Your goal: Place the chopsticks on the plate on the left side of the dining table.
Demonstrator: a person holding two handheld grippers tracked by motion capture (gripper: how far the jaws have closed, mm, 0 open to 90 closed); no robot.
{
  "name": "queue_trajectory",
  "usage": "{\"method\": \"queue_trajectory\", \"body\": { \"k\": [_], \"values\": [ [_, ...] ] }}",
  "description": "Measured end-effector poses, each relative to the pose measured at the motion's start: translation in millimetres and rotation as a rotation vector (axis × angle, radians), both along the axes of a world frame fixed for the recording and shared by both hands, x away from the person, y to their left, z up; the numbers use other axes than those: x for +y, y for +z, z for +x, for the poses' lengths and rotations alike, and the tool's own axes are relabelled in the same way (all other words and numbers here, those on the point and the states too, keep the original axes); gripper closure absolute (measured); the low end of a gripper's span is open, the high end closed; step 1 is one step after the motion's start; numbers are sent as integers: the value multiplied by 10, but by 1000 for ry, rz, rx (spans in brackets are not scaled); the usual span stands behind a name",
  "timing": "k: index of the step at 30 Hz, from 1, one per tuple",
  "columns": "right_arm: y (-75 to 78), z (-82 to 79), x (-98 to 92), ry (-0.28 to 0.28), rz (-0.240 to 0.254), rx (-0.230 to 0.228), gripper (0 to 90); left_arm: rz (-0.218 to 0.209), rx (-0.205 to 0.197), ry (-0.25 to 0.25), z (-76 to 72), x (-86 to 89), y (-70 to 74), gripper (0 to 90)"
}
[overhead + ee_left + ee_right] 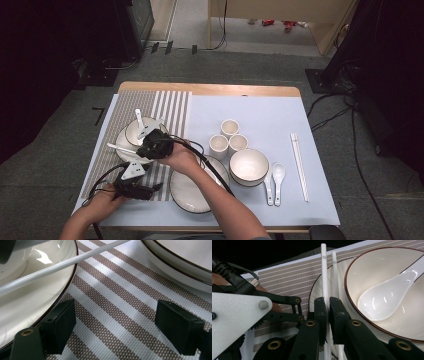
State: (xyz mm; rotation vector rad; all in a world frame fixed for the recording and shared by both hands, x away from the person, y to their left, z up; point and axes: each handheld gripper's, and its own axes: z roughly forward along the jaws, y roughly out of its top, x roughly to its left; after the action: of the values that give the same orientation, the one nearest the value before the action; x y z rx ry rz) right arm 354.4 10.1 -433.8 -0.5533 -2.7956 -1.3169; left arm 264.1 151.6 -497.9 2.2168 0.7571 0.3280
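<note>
The right hand-held gripper is clenched on a smooth white chopstick, which lies across a glossy white plate with a dark rim, beside a round white bowl holding a white ceramic spoon. The left hand-held gripper is released, its jaws wide apart over the woven brown-and-white striped placemat.

From where I sit, the right gripper covers the near lengths of the white chopsticks, and their far tips run off the top edge of the right gripper view. In the left gripper view, the plate is cut off at the left edge. In the high view, my right hand hides part of the large plate.
</note>
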Motion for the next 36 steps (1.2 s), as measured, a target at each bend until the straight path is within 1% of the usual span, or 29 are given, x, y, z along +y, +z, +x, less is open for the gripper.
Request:
{"method": "queue_trajectory", "body": {
  "k": [21,36],
  "values": [
    [-112,45,71,-13,-23,-2,852,-1,0,0,0,0,-1,175],
    [-181,67,129,-15,-42,8,852,1,-1,1,-1,0,0,175]
  ]
}}
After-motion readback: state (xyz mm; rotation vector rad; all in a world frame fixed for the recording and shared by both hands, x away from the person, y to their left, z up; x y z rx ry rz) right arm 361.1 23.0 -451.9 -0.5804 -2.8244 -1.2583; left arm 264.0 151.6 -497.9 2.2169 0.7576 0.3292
